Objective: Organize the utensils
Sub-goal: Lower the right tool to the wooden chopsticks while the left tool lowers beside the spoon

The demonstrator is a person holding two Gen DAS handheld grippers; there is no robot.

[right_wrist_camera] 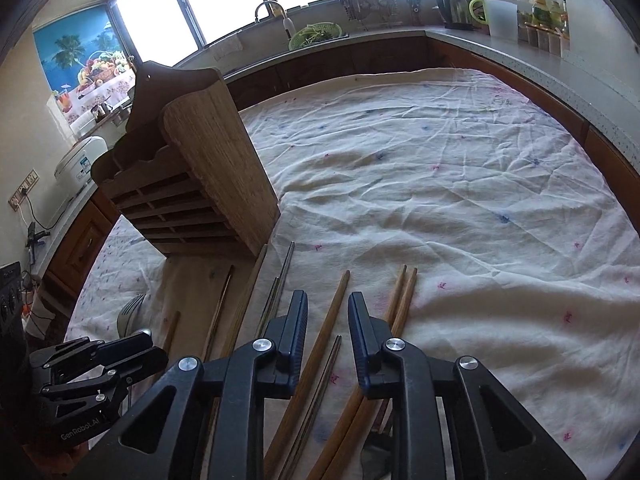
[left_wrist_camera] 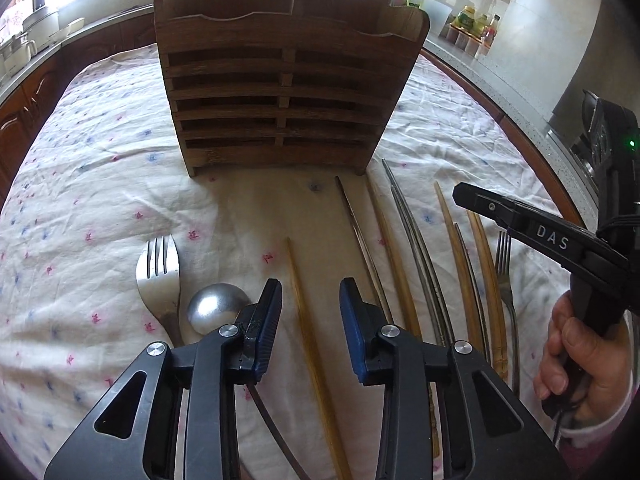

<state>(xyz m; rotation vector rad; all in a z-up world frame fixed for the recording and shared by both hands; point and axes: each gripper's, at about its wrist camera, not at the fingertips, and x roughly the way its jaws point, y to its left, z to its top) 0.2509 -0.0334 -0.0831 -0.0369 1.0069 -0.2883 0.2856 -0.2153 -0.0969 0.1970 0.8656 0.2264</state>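
Utensils [left_wrist_camera: 308, 320] (two forks, one spoon) before one wooden holder [left_wrist_camera: 280, 92]

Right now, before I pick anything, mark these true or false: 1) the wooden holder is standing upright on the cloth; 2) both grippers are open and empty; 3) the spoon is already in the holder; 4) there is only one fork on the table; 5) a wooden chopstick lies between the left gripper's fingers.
1) True: the wooden holder stands upright on the cloth.
2) True: the left gripper and the right gripper are open, holding nothing.
3) False: the spoon lies on the cloth beside a fork.
4) False: a second fork lies at the right.
5) True: a wooden chopstick lies on the cloth below the gap, ungripped.
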